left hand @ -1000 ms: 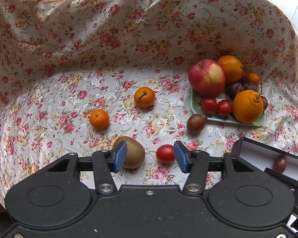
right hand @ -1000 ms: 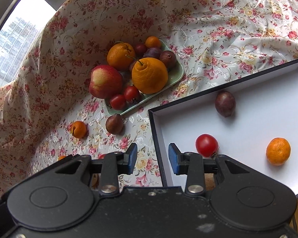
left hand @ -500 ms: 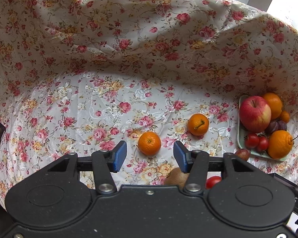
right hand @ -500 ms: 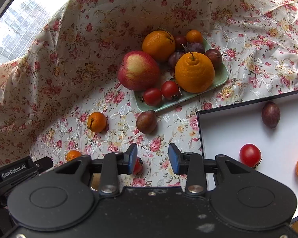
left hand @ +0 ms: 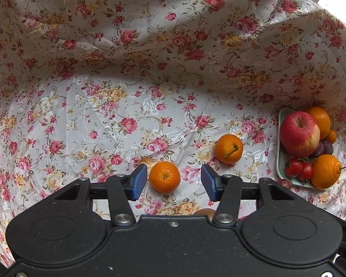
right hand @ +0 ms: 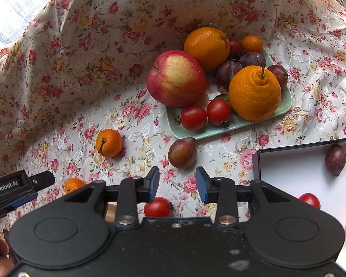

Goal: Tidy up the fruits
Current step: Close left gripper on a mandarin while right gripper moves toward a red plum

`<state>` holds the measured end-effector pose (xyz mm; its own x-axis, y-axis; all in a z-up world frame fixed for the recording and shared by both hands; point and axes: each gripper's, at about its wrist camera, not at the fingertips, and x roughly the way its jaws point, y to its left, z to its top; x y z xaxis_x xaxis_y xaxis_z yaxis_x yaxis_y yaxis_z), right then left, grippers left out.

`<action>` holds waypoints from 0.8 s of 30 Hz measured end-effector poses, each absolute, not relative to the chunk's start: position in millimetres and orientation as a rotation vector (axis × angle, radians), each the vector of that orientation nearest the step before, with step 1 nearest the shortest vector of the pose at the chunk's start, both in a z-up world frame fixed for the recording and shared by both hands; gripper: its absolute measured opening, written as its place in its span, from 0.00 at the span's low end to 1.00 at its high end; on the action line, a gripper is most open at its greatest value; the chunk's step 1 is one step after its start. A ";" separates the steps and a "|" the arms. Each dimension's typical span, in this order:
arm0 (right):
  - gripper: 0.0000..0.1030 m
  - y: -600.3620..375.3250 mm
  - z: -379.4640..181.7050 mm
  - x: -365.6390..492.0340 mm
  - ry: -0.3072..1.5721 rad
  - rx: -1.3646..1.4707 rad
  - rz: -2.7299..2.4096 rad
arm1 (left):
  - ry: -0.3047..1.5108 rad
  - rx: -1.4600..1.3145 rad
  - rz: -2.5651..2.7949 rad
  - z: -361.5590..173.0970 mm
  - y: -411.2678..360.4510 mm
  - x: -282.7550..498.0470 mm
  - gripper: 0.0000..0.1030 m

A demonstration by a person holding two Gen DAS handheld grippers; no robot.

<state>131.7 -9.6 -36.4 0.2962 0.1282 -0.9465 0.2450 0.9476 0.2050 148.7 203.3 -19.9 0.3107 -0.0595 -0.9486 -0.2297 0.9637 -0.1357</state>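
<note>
Straddling a mandarin (left hand: pixel 164 176) untouched, left tongs (left hand: pixel 174 181) gape; right tongs (right hand: pixel 177 184) hang part-open, empty.

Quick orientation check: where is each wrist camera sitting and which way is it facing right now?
Left wrist: on the left gripper, facing steeply down; open jaws frame a small mandarin.
Right wrist: on the right gripper, facing down at a brown plum, green plate, white box; fingers show.
Shared: stemmed mandarin, apple, plate.
</note>
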 end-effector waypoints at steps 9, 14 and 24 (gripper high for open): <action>0.37 -13.4 -46.2 143.3 1.307 0.368 -0.114 | 1.286 -0.275 0.108 -34.2 211.8 158.7 0.57; 0.37 -16.1 -49.7 149.3 1.314 0.390 -0.124 | 1.303 -0.261 0.086 -41.5 210.9 161.9 0.57; 0.37 -14.6 -56.6 158.0 1.326 0.394 -0.139 | 1.339 -0.200 0.056 -58.1 197.9 166.6 0.57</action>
